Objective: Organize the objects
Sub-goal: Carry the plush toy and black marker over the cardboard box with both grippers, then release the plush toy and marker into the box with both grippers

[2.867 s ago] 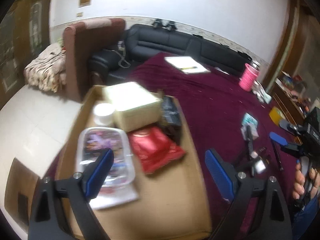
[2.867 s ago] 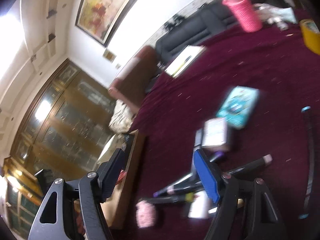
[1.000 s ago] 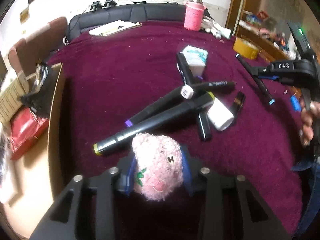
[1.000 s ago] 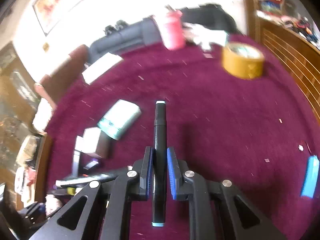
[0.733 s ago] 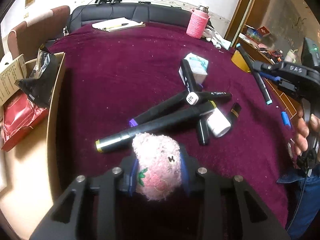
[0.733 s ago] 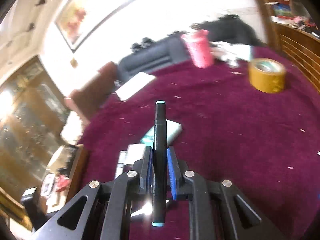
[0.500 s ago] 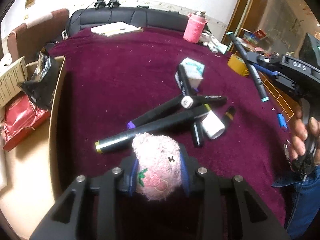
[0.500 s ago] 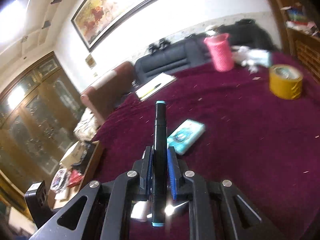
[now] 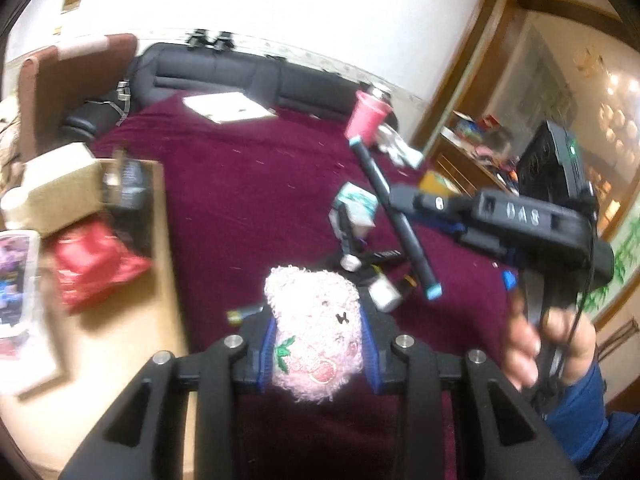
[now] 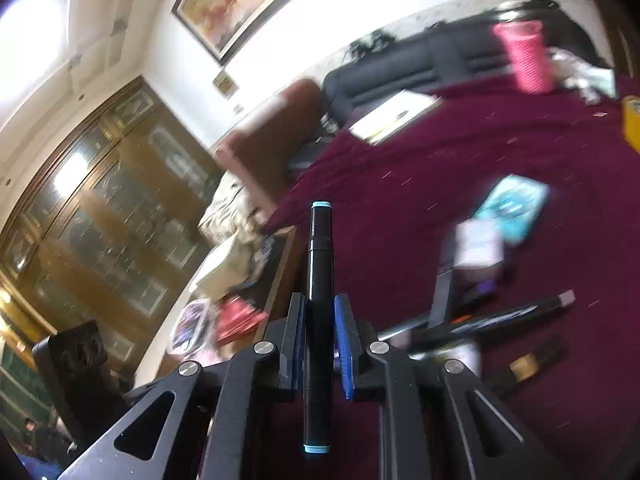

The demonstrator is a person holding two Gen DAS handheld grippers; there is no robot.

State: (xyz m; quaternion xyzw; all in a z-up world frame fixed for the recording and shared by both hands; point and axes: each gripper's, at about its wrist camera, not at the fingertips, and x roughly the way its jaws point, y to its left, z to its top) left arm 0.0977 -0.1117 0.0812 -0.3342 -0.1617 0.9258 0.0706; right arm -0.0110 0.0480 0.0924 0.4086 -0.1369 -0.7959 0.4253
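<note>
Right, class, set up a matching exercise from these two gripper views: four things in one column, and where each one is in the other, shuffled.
Things
1. pink plush toy
2. black marker with cyan caps
3. red packet
4. pink cup

Places
a. standing at the far end of the maroon cloth
b. clamped in the left gripper
c. lying in the cardboard box
d. clamped in the right gripper

Pairs: 1-b, 2-d, 3-c, 4-a

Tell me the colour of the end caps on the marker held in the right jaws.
Light blue on the marker; right wrist view.
</note>
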